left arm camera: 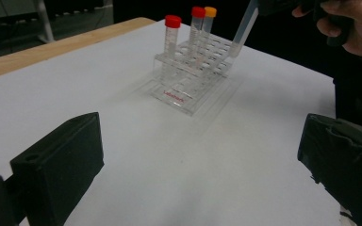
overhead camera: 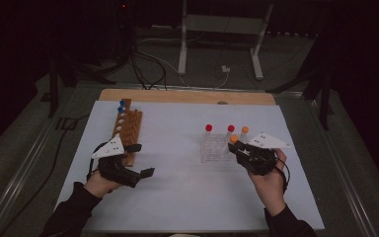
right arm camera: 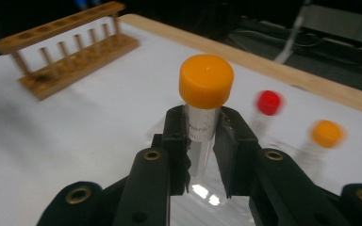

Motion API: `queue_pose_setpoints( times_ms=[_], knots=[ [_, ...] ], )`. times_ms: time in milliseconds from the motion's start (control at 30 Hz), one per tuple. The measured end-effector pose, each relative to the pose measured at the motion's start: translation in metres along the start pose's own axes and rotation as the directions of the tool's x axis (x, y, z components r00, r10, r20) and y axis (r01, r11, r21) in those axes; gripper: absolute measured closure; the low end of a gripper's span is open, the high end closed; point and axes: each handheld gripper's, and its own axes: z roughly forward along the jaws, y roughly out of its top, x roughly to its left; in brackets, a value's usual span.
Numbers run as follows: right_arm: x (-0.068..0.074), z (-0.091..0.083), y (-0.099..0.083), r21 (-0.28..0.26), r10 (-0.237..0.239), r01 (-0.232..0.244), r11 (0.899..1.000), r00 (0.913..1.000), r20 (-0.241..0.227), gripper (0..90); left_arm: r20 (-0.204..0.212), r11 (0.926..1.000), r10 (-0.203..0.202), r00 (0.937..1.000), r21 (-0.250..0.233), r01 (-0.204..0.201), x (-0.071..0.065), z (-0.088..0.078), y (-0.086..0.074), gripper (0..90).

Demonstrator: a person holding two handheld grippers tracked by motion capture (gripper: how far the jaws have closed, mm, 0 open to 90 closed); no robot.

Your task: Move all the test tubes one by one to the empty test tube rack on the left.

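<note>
My right gripper [overhead camera: 238, 147] [right arm camera: 202, 127] is shut on a clear tube with an orange cap [overhead camera: 234, 139] [right arm camera: 206, 81], gripped just below the cap. In the left gripper view this tube [left arm camera: 243, 32] hangs tilted, its lower end just over the far corner of the clear plastic rack [overhead camera: 215, 150] [left arm camera: 188, 87]. Two red-capped tubes [overhead camera: 208, 128] [left arm camera: 172, 29] and one orange-capped tube [overhead camera: 245, 130] [left arm camera: 209, 13] stand in that rack. My left gripper [overhead camera: 140, 159] [left arm camera: 202, 165] is open with nothing between its jaws, low over the table beside the wooden rack [overhead camera: 128, 129].
The wooden rack [right arm camera: 70, 52] lies at the table's left, with blue-capped tubes [overhead camera: 122, 104] at its far end. A white mat [overhead camera: 177, 197] covers the table, with a wooden edge [overhead camera: 187, 95] behind it. Cables and a metal stand lie on the floor beyond.
</note>
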Motion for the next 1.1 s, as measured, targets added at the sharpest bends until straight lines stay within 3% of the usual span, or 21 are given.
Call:
queue_pose_setpoints(
  times_ms=[233,433,733,1100],
  knots=[
    [0.023,0.018,-0.002,0.028,-0.034,0.036,0.999,0.9962,-0.08,74.4,0.033,0.9999,0.015,0.9993,-0.001,-0.015,-0.005,0.004,0.004,1.8],
    [0.04,0.031,-0.004,0.041,-0.066,0.073,0.996,0.9869,-0.147,74.4,0.075,0.9993,0.039,0.9965,-0.003,-0.039,-0.013,0.011,0.01,2.0],
    [0.059,0.042,-0.007,0.057,-0.1,0.114,0.992,0.9742,-0.202,74.4,0.124,0.9986,0.053,0.9909,-0.006,-0.053,-0.022,0.025,0.016,4.5],
    [0.07,0.046,-0.01,0.066,-0.117,0.136,0.989,0.9648,-0.236,74.4,0.163,0.9971,0.076,0.9836,-0.013,-0.075,-0.03,0.049,0.028,8.9]
  ],
)
